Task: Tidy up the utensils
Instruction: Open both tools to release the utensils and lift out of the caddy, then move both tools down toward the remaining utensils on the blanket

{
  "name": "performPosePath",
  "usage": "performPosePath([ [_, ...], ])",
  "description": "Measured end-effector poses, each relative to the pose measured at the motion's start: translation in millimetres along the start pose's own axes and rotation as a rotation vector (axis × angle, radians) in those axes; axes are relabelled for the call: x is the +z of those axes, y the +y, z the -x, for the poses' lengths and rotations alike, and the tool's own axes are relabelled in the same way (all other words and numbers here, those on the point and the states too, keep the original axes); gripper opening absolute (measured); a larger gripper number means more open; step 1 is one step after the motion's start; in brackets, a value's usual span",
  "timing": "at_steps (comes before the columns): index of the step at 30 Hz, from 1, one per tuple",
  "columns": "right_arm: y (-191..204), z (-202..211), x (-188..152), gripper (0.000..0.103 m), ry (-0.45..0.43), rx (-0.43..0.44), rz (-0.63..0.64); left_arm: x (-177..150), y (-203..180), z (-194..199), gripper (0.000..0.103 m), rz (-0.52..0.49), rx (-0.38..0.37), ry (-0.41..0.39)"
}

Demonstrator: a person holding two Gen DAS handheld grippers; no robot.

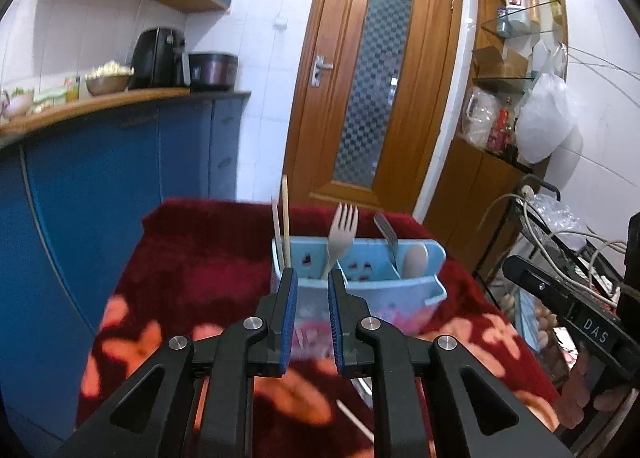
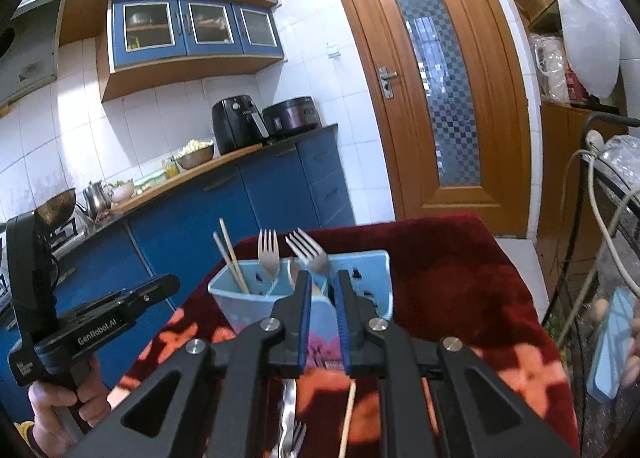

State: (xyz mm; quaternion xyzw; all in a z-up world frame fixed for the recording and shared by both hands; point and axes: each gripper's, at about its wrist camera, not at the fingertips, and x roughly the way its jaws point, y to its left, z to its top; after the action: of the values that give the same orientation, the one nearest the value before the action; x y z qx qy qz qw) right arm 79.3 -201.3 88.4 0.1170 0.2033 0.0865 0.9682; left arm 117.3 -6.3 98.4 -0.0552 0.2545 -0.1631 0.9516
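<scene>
While both grippers hang over the red floral cloth (image 1: 192, 258), left gripper (image 1: 313, 278) and right gripper (image 2: 323, 278) each narrowly parted and empty, blue caddy (image 1: 416, 294) ahead holding forks, spoon, chopsticks (image 1: 285, 214), loose chopstick (image 2: 347, 414) lying below.

I can read "GenRobot.AI" on my left gripper (image 2: 106, 332) body, and "DAS" on the right gripper (image 1: 596, 330).

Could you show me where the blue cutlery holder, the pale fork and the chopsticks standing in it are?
Blue cutlery holder (image 1: 416, 290): left wrist view, on its front wall.
Pale fork (image 1: 343, 230): left wrist view, just below its tines.
Chopsticks (image 2: 231, 258): right wrist view, midway along the sticks above the rim.
</scene>
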Motion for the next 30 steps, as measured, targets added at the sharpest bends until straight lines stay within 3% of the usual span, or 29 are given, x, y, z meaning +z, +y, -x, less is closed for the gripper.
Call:
performPosePath([
  [7, -2.7, 17.9, -24.3, 0.014, 0.096, -0.067, -0.020, -32.7, 1.5, -6.0, 0.015, 0.027, 0.014, 0.130],
  [17, -21.5, 23.6, -67.7, 0.020, 0.230, -0.083, -0.082, -72.1, -1.8, -24.5, 0.015, 0.072, 0.004, 0.316],
  [30, -42.8, 27.0, -94.6, 0.024, 0.292, -0.082, -0.125, -89.1, -20.5, -49.1, 0.015, 0.098, -0.039, 0.474],
])
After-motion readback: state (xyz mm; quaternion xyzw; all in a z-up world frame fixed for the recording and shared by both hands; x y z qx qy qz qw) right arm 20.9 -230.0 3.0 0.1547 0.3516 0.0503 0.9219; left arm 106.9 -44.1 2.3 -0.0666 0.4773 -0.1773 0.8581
